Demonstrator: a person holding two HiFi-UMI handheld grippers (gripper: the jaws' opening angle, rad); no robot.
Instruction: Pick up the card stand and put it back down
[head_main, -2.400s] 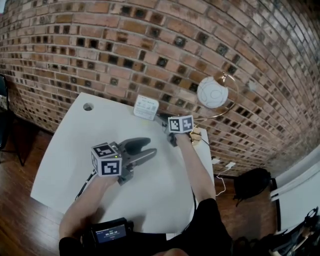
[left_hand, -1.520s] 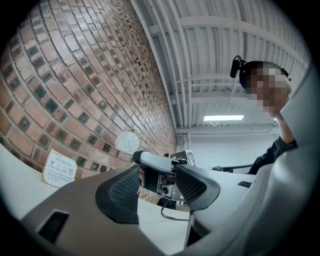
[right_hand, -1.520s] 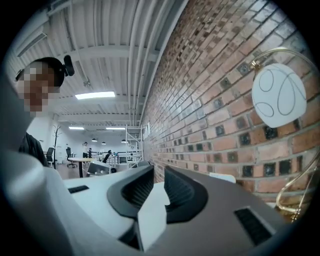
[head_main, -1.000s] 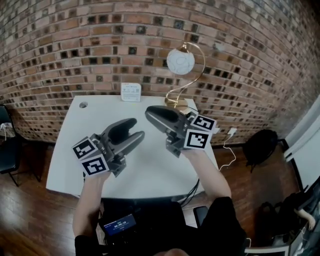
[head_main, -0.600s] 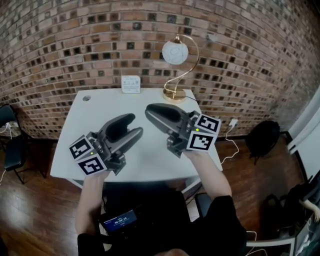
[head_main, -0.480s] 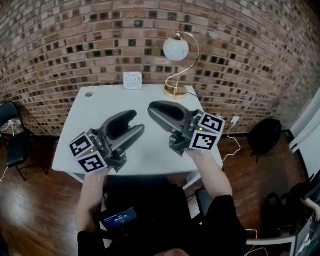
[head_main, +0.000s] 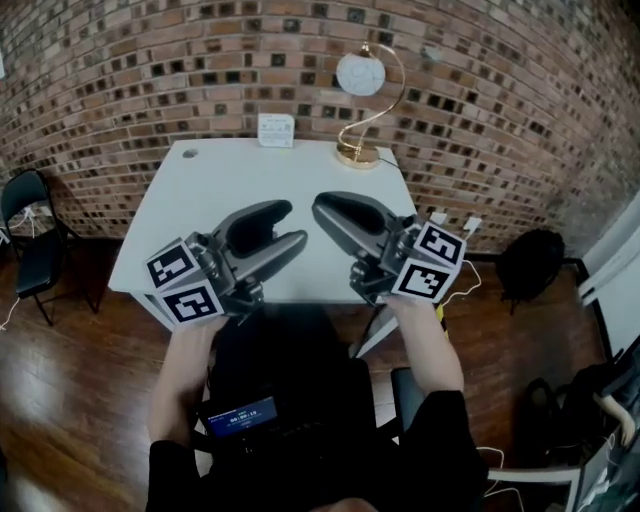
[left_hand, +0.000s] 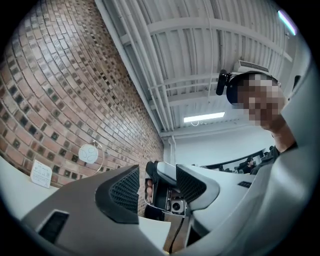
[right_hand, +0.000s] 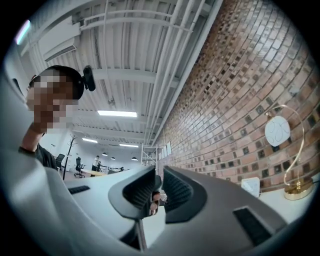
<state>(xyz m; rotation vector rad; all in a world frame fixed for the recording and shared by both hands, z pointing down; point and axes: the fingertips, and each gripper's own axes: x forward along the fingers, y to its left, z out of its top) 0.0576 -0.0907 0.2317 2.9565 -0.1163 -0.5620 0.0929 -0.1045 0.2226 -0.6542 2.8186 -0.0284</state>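
Observation:
The card stand (head_main: 276, 130), a small white upright sign, stands at the back of the white table (head_main: 200, 200) against the brick wall, with no gripper near it. It also shows small in the left gripper view, card stand (left_hand: 41, 174), and the right gripper view, card stand (right_hand: 251, 186). My left gripper (head_main: 287, 226) hovers over the table's near edge, open and empty. My right gripper (head_main: 322, 212) faces it from the right. Its jaws are closing to a narrow gap with nothing between them. Both point upward and toward each other: left gripper (left_hand: 157, 187), right gripper (right_hand: 159, 192).
A gold arc lamp with a white globe (head_main: 360, 75) stands on its base (head_main: 357, 155) at the table's back right. A black chair (head_main: 35, 230) is left of the table, a black bag (head_main: 525, 270) and a wall cable to the right. Wooden floor surrounds the table.
The right gripper came back from the card stand, which stays by the wall. The view has backed away from the table, and both grippers now hang over its near edge.

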